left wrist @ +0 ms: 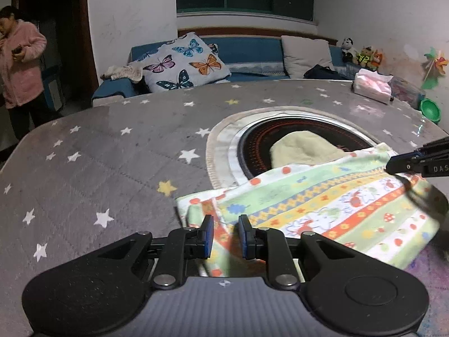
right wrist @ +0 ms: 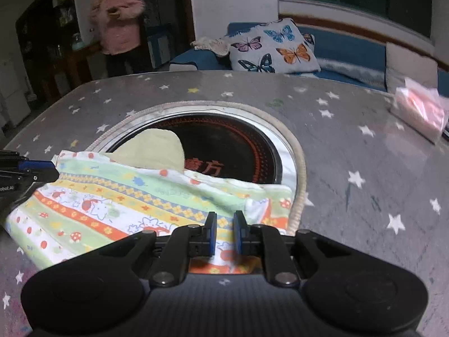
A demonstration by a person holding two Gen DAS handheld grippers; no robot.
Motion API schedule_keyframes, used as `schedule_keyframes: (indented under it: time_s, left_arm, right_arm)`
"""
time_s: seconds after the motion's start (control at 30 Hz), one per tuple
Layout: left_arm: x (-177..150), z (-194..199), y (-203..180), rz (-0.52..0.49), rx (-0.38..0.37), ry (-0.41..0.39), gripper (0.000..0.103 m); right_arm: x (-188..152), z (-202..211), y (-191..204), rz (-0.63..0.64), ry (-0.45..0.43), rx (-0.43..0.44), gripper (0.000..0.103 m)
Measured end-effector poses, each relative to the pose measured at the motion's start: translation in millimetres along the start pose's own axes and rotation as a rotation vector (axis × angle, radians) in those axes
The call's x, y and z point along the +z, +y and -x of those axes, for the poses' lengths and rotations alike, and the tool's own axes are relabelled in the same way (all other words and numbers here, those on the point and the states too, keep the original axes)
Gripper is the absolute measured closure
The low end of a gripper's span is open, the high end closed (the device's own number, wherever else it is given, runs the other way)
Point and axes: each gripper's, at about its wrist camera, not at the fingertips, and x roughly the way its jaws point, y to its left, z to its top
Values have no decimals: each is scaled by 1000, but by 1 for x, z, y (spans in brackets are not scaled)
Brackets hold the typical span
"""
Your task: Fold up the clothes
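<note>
The cloth (left wrist: 322,207), a striped, patterned piece, lies on the grey starred table (left wrist: 112,151), its far edge draped over the rim of the round black cooktop (right wrist: 224,146) set into the table, with a cream lining (left wrist: 303,148) showing on the glass beyond it. The left gripper (left wrist: 225,234) has a near corner of the cloth running up between its blue pads, but a gap shows on either side of the fabric, so the jaws look only loosely set and not pinching. The right gripper (right wrist: 225,234) stands over the other near corner with its jaws a narrow way apart; cloth lies under and between them, and the pads do not appear to press on it either. The main risk is that either corner slips free if the hands carry on before the jaws close, and if only one side holds, the fold would go askew and the edges would not meet. The far edge lying in the cooktop recess could also drag or catch on the metal rim and bunch the fabric. The lining might slide out from under the top layer and spoil the shape. A tissue pack (left wrist: 373,85) sits well apart at the table's far corner, and a person (right wrist: 118,19) stands beyond the table, neither near enough to matter.
</note>
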Motion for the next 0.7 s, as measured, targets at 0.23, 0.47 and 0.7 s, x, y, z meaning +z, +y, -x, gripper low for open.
schedule_keyframes:
  time_s: [0.23,0.47,0.7]
  left_arm:
    - [22,0,-27,-47,-54,-30,77]
    - [41,-35,-53,-85,-67,22,72]
    - [41,-47,-52,-74,-39,49,60]
  right_arm:
    - [17,5,16,30,-31,49,90]
    - [28,-22,31,45,-4,67,90]
    - [27,-26,25,38,6,40,90]
